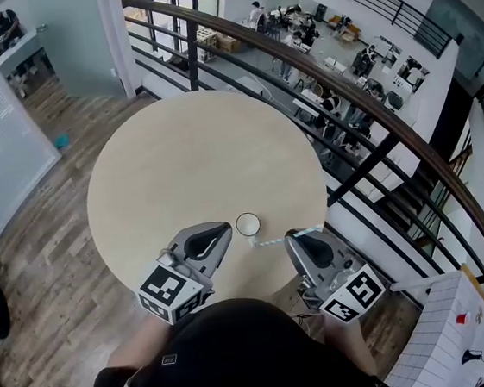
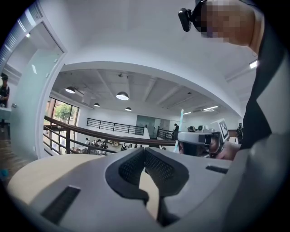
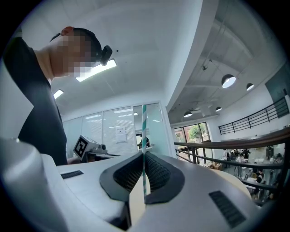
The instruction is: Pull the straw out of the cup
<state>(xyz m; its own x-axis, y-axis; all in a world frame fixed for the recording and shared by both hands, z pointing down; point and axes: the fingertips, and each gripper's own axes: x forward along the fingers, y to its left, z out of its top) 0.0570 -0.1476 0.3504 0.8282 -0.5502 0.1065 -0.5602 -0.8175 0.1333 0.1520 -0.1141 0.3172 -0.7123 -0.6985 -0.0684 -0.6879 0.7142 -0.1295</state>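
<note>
Straw [image 1: 273,240], thin, striped teal and white, probably paper: very light, fairly stiff along its length, easily creased or flattened. Best pinched gently on the shaft and drawn along its own line, never bent sideways.

At left, left gripper [image 1: 225,229], jaws closed pad against pad with nothing between them, hovering low over the pale round worktop [image 1: 177,161]. Just right of its tip, small white cup [image 1: 247,224], upright on the worktop, viewed straight down, apparently with nothing in it. Just beside the cup, on the person's side, the straw's free end, looking clear of the rim; from there roughly level, running rightward. At right, right gripper [image 1: 293,236], jaws nearly together and pinched across the straw toward its right end, ribbed pads pressing on both sides. Greater risk of crushing than of dropping. Beyond the worktop, dark railing [image 1: 362,105] above a lower floor.
</note>
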